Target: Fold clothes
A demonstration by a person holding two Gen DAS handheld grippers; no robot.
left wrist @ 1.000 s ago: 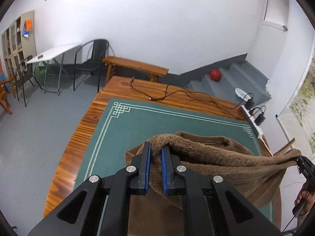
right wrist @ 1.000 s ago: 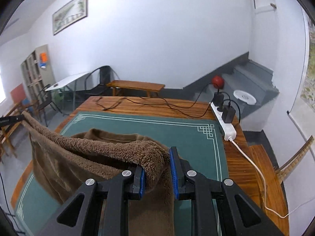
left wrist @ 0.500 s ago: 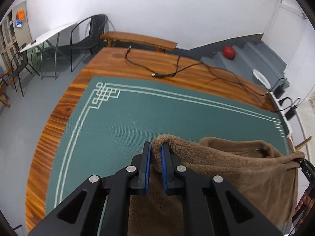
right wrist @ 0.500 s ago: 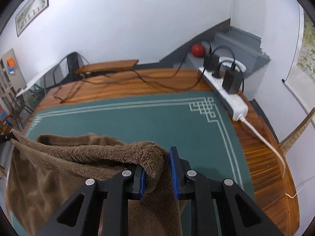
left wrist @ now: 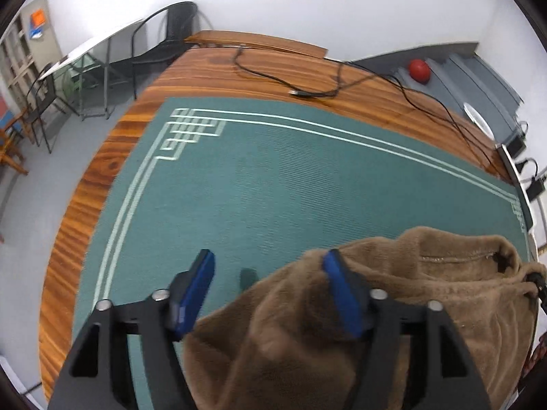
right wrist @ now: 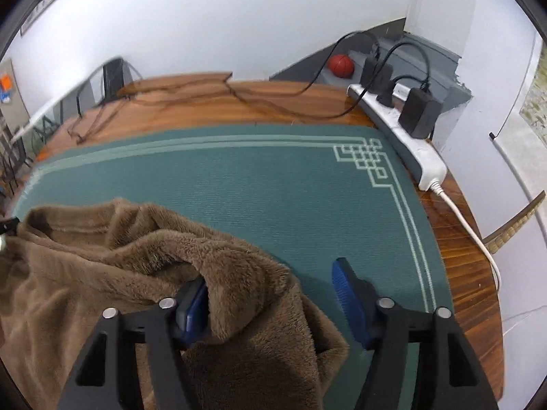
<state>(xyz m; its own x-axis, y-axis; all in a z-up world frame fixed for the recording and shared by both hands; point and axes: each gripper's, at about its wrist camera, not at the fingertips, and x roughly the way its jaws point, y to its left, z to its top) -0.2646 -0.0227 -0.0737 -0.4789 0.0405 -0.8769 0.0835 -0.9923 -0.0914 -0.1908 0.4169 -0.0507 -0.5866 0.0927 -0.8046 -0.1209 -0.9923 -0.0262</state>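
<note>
Both jaws have just popped open: the left gripper (left wrist: 266,270) and right gripper (right wrist: 270,276) stand spread, letting the brown fleece garment (right wrist: 102,273) slump onto the green mat (right wrist: 239,177) near its front edge, so that fold looks laid down.

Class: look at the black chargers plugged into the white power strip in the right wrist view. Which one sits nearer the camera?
The blocky black adapter nearest the power strip's white-cord end; the other sits farther back, by the red ball.

One brown fleece garment (left wrist: 393,311) on one green mat (left wrist: 273,188), which lies on one wooden table (left wrist: 89,188). Two grippers: left gripper (left wrist: 270,270), right gripper (right wrist: 273,283). One red ball (right wrist: 341,65). One white power strip (right wrist: 422,157) with two black adapters plugged in. One black chair (left wrist: 177,30).
</note>
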